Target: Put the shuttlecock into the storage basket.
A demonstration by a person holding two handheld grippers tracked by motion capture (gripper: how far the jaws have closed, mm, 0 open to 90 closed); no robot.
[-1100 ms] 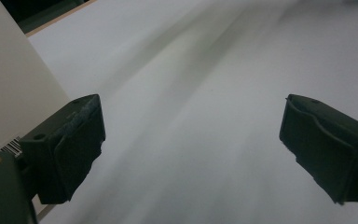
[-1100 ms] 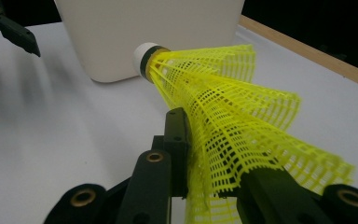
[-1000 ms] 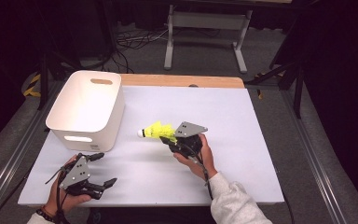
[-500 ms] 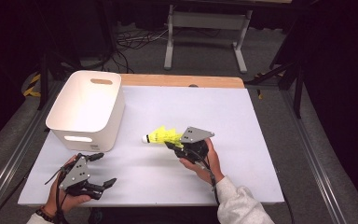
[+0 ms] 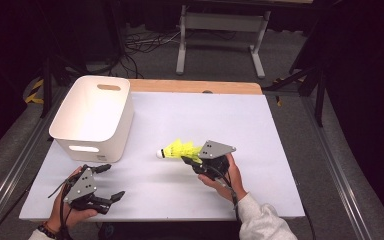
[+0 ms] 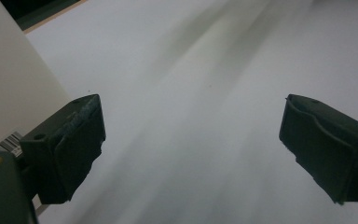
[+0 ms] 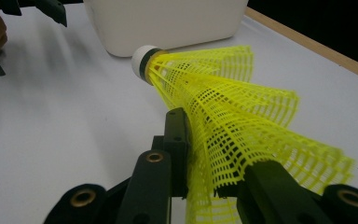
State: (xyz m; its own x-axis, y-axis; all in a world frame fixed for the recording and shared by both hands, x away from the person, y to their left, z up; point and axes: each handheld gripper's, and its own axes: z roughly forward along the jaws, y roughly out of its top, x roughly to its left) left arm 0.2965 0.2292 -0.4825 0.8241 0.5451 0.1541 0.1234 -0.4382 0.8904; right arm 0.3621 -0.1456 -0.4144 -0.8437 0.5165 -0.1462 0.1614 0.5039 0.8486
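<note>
The right gripper is pinching a yellow shuttlecock by its mesh skirt, the two jaws pressing the netting flat between them, as the right gripper view is showing clearly. The shuttlecock is sitting just above the white table, a little way out from the long side of the white bin, with its white cork nose pointing toward that bin.

The work in hand is probably carrying the shuttlecock to the bin. To do it well, the grip should be staying light enough not to crush the skirt, and the hand should be rising above the bin's rim before crossing it, nose first.

The left gripper is resting near the bin's front corner with jaws spread wide and nothing between them. How high the shuttlecock is hanging off the table is hard to judge.
</note>
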